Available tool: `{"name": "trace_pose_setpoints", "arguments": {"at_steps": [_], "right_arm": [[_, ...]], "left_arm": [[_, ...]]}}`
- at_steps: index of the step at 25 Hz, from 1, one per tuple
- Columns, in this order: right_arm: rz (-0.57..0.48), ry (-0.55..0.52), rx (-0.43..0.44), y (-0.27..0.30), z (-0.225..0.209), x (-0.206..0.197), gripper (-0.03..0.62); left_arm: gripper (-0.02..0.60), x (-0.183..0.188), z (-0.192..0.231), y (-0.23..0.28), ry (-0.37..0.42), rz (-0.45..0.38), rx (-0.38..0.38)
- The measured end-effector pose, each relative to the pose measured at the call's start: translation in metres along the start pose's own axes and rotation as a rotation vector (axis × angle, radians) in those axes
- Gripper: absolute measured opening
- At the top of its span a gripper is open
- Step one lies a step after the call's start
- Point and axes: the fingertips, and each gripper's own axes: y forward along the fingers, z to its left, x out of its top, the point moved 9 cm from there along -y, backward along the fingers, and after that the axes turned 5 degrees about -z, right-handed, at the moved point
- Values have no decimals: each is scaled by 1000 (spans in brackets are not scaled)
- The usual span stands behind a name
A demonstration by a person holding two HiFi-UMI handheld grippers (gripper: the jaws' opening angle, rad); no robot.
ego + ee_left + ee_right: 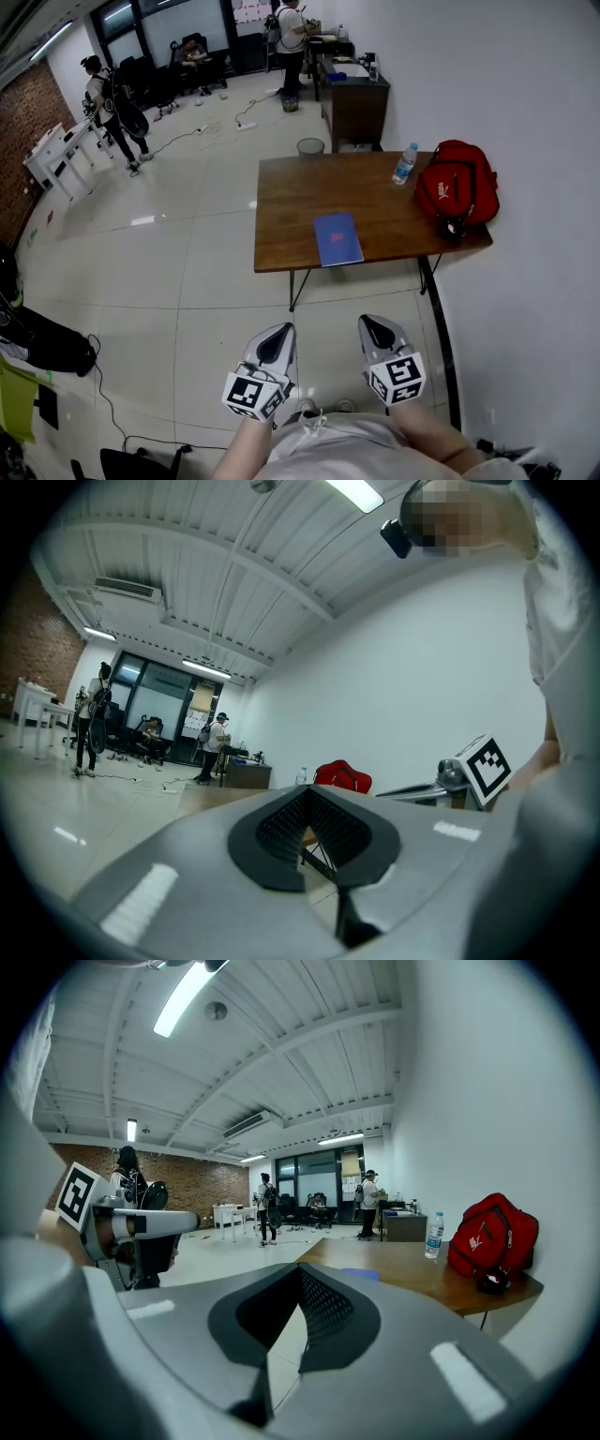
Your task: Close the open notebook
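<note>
The left gripper (273, 343) and right gripper (381, 335) sit close to the person's body, jaws pressed together on nothing, likely just carried. The blue notebook (337, 238) lies flat at the near edge of the wooden table (291, 192), well apart, seemingly cover up.

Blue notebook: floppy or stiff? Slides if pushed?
Blue notebook looks thin and flat: probably light, floppy if lifted by one edge. On the smooth wooden table it likely slides when pushed; it lies near the front edge.

Bright, even light from ceiling tubes (183, 997); pale glare patches on the glossy floor (141, 221); both gripper views bulge, corners vignetted black.
</note>
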Motion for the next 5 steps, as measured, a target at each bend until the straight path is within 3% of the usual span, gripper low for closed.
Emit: {"name": "trace_pose_setpoints", "arguments": {"at_steps": [5], "right_arm": [[10, 6, -4, 3, -5, 0, 5]], "left_arm": [[3, 1, 0, 5, 10, 8, -7]]}}
